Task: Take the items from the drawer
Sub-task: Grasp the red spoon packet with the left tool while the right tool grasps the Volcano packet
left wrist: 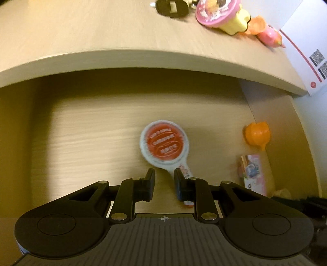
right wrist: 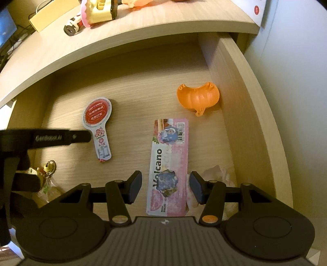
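The drawer is pulled out. On its floor lies a paddle-shaped card with a red round face, also visible as the card in the right wrist view. My left gripper is open just over the card's handle, which runs under the right finger. A pink "Volcano" packet lies flat, and my right gripper hovers open with a finger on each side of it. An orange pumpkin-shaped shell rests against the drawer's right wall.
Keys with a gold bell lie at the drawer's near left and crumpled clear wrap at its near right. The desktop above holds a pink-lidded cup, an orange piece, a pink toy and a white box.
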`<state>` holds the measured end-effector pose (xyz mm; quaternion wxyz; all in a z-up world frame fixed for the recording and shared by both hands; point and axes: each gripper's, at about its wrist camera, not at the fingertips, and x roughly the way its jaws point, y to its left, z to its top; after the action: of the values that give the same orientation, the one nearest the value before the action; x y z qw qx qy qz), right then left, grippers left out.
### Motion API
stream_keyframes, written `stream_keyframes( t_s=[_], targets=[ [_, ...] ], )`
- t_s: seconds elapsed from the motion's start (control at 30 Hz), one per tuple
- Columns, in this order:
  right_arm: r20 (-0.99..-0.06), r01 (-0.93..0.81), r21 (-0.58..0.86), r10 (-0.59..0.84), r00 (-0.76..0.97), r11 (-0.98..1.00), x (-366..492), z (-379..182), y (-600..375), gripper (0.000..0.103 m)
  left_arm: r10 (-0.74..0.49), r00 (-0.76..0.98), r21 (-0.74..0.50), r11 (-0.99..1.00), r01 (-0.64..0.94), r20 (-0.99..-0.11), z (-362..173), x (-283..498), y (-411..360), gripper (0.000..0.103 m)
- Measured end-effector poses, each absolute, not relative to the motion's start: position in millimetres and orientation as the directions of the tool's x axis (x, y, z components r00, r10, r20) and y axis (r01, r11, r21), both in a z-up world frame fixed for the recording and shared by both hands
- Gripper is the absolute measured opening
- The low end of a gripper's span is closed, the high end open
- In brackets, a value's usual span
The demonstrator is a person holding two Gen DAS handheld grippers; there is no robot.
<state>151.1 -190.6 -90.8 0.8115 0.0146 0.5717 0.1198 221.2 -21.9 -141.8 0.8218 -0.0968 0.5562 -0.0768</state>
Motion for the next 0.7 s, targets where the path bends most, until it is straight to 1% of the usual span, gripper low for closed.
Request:
stream_keyframes(
  t_s=[0.03,0.07,0.17,0.3,0.43,0.53,0.7],
  targets=[
    [-0.924,-0.182,0.161,0.213,0.318,0.970,150.6,-91.2,-190.4,0.052,-0.232,0.357,-0.244,0.970,0.012,-0.905,-142.8,221.7,-20.3,0.026],
    [-0.923,-0.186,0.161,0.215,0.319,0.969,149.8,-91.3,-190.2,0.052,-0.237,0.350,-0.251,0.968,0.008,-0.906,-145.0,222.1,-21.2,0.035],
    [-0.917,-0.188,0.171,0.226,0.328,0.967,147.8,-90.0,-191.9,0.052,-0.239,0.351,-0.242,0.970,0.036,-0.905,-146.8,221.1,-30.7,0.035],
    [-0.911,-0.170,0.209,0.255,0.323,0.963,148.2,-91.1,-198.2,0.052,-0.263,0.332,-0.279,0.960,-0.001,-0.906,-149.8,225.5,-34.3,0.035],
    [-0.908,-0.167,0.223,0.267,0.321,0.960,147.9,-91.1,-199.6,0.052,-0.244,0.332,-0.264,0.965,-0.014,-0.911,-151.7,234.8,-48.4,0.035],
    [-0.907,-0.182,0.210,0.261,0.329,0.961,145.5,-90.0,-196.9,0.052,-0.214,0.344,-0.250,0.966,-0.064,-0.914,-152.2,243.5,-55.4,0.035],
    [-0.908,-0.221,0.181,0.250,0.338,0.958,141.9,-87.9,-191.2,0.052,-0.201,0.361,-0.283,0.940,-0.190,-0.911,-154.9,258.8,-56.0,0.034]
  ],
)
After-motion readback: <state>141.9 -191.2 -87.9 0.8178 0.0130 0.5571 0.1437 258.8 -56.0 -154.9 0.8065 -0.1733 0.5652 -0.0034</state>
